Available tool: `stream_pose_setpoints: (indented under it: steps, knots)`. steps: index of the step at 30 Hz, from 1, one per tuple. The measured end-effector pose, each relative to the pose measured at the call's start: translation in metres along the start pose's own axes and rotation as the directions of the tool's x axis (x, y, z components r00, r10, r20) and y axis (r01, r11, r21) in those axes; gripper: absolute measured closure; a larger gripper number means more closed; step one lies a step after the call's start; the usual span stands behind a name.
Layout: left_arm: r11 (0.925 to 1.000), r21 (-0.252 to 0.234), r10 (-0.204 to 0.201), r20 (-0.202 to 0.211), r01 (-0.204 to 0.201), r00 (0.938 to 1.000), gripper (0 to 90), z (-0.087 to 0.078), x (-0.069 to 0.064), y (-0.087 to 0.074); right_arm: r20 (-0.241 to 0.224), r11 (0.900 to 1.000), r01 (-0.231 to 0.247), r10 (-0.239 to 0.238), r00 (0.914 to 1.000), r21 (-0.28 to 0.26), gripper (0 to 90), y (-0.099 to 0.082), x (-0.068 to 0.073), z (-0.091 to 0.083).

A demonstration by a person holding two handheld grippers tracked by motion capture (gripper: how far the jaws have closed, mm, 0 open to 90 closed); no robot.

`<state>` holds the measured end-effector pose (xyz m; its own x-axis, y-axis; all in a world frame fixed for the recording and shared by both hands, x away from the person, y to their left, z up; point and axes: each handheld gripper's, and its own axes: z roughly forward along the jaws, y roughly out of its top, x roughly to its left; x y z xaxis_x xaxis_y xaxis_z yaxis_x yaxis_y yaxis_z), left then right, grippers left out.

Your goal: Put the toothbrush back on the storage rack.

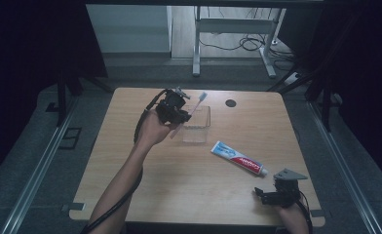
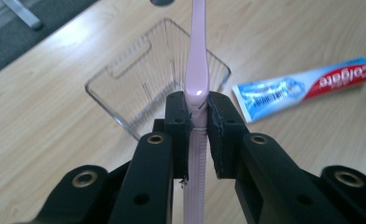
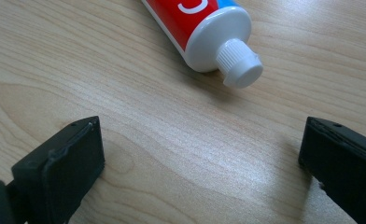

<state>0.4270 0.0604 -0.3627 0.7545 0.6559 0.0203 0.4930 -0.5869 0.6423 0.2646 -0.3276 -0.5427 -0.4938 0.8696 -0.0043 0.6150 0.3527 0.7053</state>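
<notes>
**Ana:** Jaws first, then: the left gripper (image 2: 197,114) has its two black pads pinching a pale pink toothbrush (image 2: 196,70) by the handle, just below the neck. The handle runs down between the jaws and out behind them, and the head end pokes up past the tips.

**Ben:** And the clear plastic cup (image 2: 125,100)?

**Ana:** Directly ahead of those jaws and below them, ribbed, square-mouthed, standing upright on the wooden table (image 1: 189,180). From the high view the left gripper (image 1: 172,109) hangs just beside the cup (image 1: 197,127), with the toothbrush (image 1: 199,100) slanting over its rim. I'd judge the brush is gripped mid-handle so one end can be steered into the cup; whether it has entered the mouth, I can't tell.

**Ben:** What about the other hand?

**Ana:** The right gripper (image 3: 200,158) has its jaws spread wide, with nothing between them but bare tabletop. Just ahead of the tips lies a toothpaste tube (image 3: 204,28), white screw cap pointing toward the jaws. It seems parked there so the tube can be taken next.

**Ben:** Any writing?

**Ana:** "Colgate" in white on the red band of the toothpaste tube (image 2: 307,86), off to the right of the left jaws. Some small characters sit on the blue part, too fine to read.
</notes>
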Motion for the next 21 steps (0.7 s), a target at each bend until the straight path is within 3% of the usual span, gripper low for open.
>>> stream_pose_setpoints:
  steps: [21]
  knots:
    - [0.9941,-0.102,-0.041,-0.036,0.037,0.9985,79.1,0.026,0.008,0.023,-0.001,1.0000,0.000,0.000,1.0000,0.000,0.0,0.000,0.000,0.000]
